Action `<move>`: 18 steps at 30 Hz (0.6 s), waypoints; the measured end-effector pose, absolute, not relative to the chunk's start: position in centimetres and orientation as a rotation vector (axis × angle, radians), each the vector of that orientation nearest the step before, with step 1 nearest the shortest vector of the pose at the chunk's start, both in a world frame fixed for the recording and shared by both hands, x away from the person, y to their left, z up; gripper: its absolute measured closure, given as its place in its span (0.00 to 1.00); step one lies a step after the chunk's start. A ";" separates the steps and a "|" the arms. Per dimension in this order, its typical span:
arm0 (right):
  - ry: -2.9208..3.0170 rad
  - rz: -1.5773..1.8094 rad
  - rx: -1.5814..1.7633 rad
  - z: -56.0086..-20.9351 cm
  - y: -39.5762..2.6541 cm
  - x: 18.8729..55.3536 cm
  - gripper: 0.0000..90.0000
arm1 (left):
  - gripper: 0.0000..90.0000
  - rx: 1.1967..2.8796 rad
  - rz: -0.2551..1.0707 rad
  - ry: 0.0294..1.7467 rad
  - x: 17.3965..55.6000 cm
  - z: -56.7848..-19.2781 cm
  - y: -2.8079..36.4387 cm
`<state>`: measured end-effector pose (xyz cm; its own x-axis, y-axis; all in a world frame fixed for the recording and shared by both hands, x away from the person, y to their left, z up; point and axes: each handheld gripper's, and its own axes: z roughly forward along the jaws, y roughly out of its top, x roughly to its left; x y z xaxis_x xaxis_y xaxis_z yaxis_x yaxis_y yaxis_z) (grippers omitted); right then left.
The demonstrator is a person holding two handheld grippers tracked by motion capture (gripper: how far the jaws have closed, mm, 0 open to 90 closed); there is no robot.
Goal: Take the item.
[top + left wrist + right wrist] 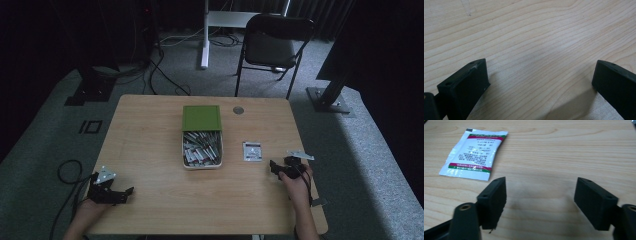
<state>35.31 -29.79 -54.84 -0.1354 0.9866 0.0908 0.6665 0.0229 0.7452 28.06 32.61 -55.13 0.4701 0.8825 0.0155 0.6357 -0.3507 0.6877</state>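
So, quick notes on this one:
Sachet: the small white packet (pixel 252 151) lies flat on the table (pixel 150 150), just right of the open tin (pixel 202 150) of sachets and just ahead of the right gripper (pixel 276 166).
Right gripper: jaws spread wide, nothing between them; in its own view the packet (pixel 474 153) sits up and to the left.
Left gripper: (pixel 120 194) released too, parked over bare wood near the front left.
Doing it well: I'd swing left to centre the jaws, come in low and pinch an edge, since it lies so flat.
Hard to read: the print is too small and upside down; the tin's contents are a blur.
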 end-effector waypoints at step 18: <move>1.804 0.845 1.699 -55.2 -31.6 31.8 0.19 | 0.02 2.104 0.519 1.254 28.1 -55.1 32.6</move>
<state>31.79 -31.61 -55.18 -0.0804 0.9957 0.0466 0.6732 0.0198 0.7392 28.06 32.62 -55.13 0.4700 0.8825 0.0162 0.6355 -0.3511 0.6877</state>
